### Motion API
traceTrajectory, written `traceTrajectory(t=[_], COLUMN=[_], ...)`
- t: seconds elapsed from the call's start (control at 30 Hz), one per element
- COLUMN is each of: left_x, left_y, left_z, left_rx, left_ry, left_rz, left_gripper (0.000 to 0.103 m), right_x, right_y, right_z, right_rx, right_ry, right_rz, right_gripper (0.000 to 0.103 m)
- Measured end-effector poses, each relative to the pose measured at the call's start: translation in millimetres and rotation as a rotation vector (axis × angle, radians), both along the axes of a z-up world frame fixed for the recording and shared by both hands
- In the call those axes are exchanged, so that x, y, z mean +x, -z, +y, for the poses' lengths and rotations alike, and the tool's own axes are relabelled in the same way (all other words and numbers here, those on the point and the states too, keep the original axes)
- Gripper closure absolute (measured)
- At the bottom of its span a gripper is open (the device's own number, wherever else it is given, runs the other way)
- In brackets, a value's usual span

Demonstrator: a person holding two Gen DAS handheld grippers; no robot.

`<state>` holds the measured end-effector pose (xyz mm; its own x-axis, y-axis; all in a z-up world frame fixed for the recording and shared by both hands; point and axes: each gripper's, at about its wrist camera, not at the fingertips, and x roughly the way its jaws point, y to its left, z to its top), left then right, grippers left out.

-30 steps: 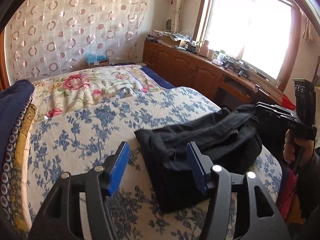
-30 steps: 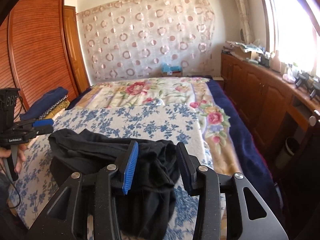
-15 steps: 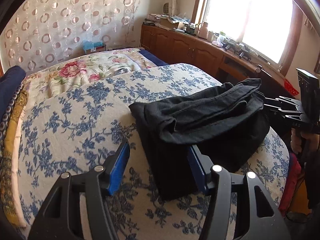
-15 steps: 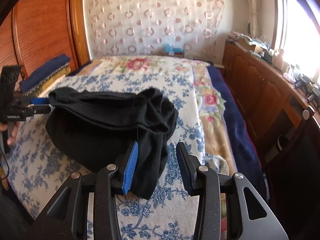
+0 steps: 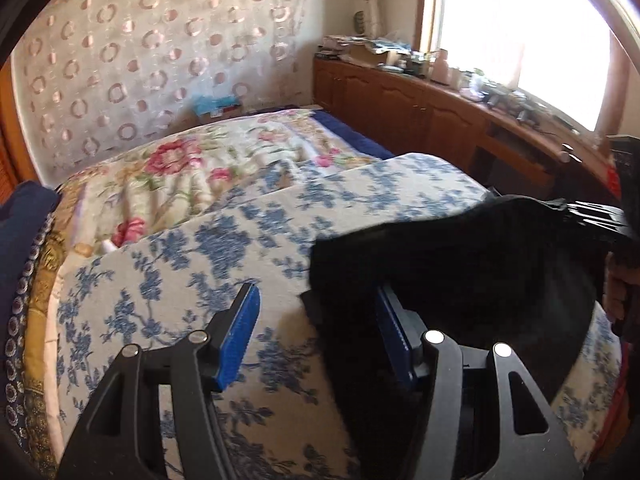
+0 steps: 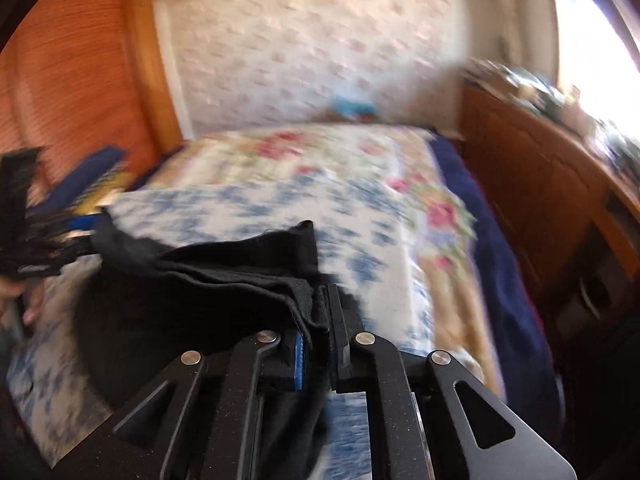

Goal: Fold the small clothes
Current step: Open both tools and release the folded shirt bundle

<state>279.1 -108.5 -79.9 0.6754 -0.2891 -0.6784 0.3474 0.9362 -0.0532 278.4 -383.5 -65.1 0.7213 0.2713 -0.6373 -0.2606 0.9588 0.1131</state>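
Right gripper (image 6: 320, 320) tilted downward, clamped on black garment (image 6: 192, 292); left gripper (image 5: 316, 336) tilted downward, half open, garment's edge between pads

Right tongs (image 6: 320, 320) pinch the black garment (image 6: 192, 300) (frame blurred) over the bed (image 6: 380, 216).

We saw strong daylight pour in from the window (image 5: 520, 40), blown out to white glare. The right wrist view was smeared by motion blur, and the curtain (image 6: 320, 52) lost its pattern. Both fisheye views curved hard and darkened at the corners.
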Motion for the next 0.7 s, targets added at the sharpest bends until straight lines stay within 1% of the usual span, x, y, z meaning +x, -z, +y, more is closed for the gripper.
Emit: traceTrajectory(t=[0.1, 0.17, 0.2, 0.3, 0.37, 0.47, 0.57, 0.7], left_x=[6.0, 5.8, 4.4, -2.3, -10.9, -24.4, -35.2, -51.9], left_y=[9.1, 12.2, 11.8, 5.4, 0.8, -5.1, -8.5, -6.7], left_z=[8.5, 13.3, 15.0, 14.1, 12.8, 10.5, 8.6, 6.2], left_rx=[0.002, -0.012, -0.021, -0.032, -0.043, -0.056, -0.069, -0.079], left_ry=[-0.037, -0.044, -0.04, -0.024, -0.005, 0.021, 0.037, 0.052], left_rz=[0.029, 0.04, 0.042, 0.028, 0.018, 0.006, 0.002, 0.011], left_gripper=[0.045, 0.045, 0.045, 0.045, 0.045, 0.045, 0.045, 0.045], right_x=[1.8, 0.5, 0.3, -4.7, -12.1, -24.6, -35.5, -49.7], right_y=[2.3, 2.1, 1.3, -3.6, -9.6, -18.2, -22.1, -19.2], right_z=[-2.8, -1.9, -2.5, -0.3, -1.4, -4.6, -4.9, -6.1], right_rx=[0.001, -0.005, -0.01, -0.039, -0.041, -0.032, -0.048, -0.055], right_ry=[0.021, 0.025, 0.027, 0.057, 0.058, 0.059, 0.06, 0.056], right_rz=[0.006, 0.007, 0.005, -0.006, -0.017, -0.034, -0.042, -0.028], right_gripper=[0.097, 0.097, 0.095, 0.081, 0.077, 0.076, 0.076, 0.076])
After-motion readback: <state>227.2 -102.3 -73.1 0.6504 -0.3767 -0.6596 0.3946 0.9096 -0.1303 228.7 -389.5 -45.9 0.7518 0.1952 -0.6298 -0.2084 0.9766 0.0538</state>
